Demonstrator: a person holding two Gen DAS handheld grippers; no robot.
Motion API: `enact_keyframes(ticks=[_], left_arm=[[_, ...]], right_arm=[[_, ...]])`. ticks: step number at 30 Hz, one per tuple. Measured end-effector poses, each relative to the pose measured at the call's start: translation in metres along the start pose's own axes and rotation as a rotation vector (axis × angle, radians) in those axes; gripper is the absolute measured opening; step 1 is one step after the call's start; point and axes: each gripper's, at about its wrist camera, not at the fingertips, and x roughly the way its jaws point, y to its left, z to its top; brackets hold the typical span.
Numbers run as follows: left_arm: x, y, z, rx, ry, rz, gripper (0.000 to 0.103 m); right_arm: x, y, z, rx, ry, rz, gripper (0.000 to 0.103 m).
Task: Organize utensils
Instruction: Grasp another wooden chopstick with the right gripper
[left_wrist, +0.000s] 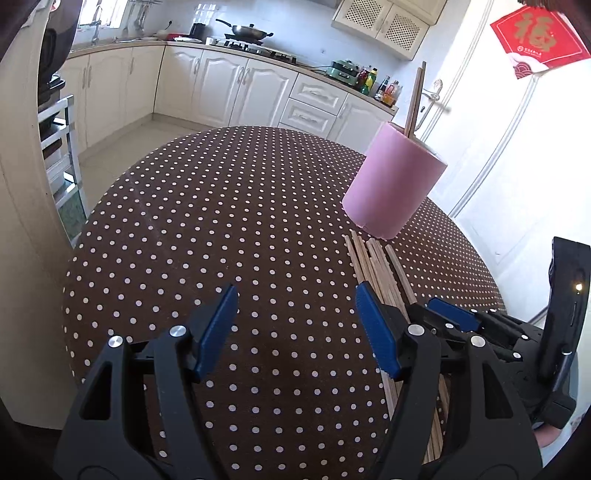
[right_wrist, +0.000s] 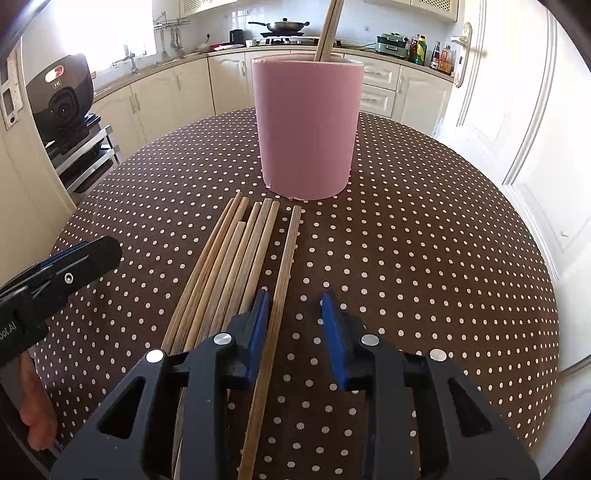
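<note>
Right wrist view: right gripper low over the table, jaws parted to a moderate gap, holding nothing.
Single stick: one chopstick lies apart from the rest and passes between the jaws, hard against the inner face of the left blue pad; actual contact cannot be confirmed. Right pad stands clear of it.
Bundle: remaining chopsticks lie side by side just left of the gripper, outside the jaws, tips pointing toward the cup.
Cup: pink cup stands upright straight ahead, just beyond the stick tips; chopsticks already in it lean out over the rim.
Table: brown cloth with white dots.
Left wrist view: left gripper wide open, empty, above bare cloth.
Relation to sticks: loose chopsticks run just right of its right pad and pass beneath that finger.
Neighbour: right gripper sits beside it at lower right, over the sticks.
Cup from this side: ahead and to the right, past the stick ends.
</note>
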Motion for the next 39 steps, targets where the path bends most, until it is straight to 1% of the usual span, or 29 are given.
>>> enact_keyframes(ticks=[4, 7, 8, 9, 12, 14, 18, 21, 22, 25, 27, 32, 39], left_arm=[[0.001, -0.001, 0.0, 0.016, 0.013, -0.002, 0.066], [0.008, -0.005, 0.0, 0.038, 0.064, -0.009, 0.067], [0.011, -0.007, 0.001, 0.036, 0.077, 0.0, 0.067], [0.012, -0.01, 0.0, 0.046, 0.086, 0.01, 0.067], [0.013, -0.018, -0.001, 0.084, 0.093, -0.001, 0.067], [0.016, -0.026, -0.002, 0.106, 0.105, 0.013, 0.067], [0.022, -0.039, -0.002, 0.142, 0.116, 0.044, 0.067], [0.03, -0.051, 0.001, 0.164, 0.132, 0.051, 0.067], [0.033, -0.055, 0.001, 0.175, 0.136, 0.065, 0.067], [0.042, -0.062, 0.001, 0.195, 0.155, 0.128, 0.059], [0.043, -0.067, 0.002, 0.209, 0.157, 0.157, 0.056], [0.045, -0.074, 0.003, 0.21, 0.179, 0.194, 0.055], [0.058, -0.086, 0.011, 0.197, 0.221, 0.23, 0.055]], right_arm=[[0.002, 0.001, 0.002, -0.03, 0.001, 0.003, 0.025], [0.004, -0.001, 0.006, -0.031, 0.001, 0.029, 0.018], [0.004, -0.003, 0.006, -0.026, 0.0, 0.036, 0.011], [0.004, -0.005, 0.006, -0.02, -0.001, 0.043, 0.009], [0.003, -0.016, 0.005, 0.027, -0.001, 0.086, 0.006], [0.002, -0.019, 0.004, 0.045, -0.003, 0.101, 0.006], [0.0, -0.019, 0.003, 0.05, -0.006, 0.093, 0.005], [0.0, -0.022, 0.003, 0.074, -0.005, 0.117, 0.006], [0.0, -0.024, 0.003, 0.082, -0.006, 0.123, 0.005], [0.001, -0.028, 0.002, 0.097, -0.006, 0.141, 0.006], [0.001, -0.03, 0.003, 0.104, -0.005, 0.151, 0.005], [0.001, -0.036, 0.002, 0.123, -0.005, 0.176, 0.006], [0.001, -0.039, 0.003, 0.129, -0.005, 0.184, 0.006]])
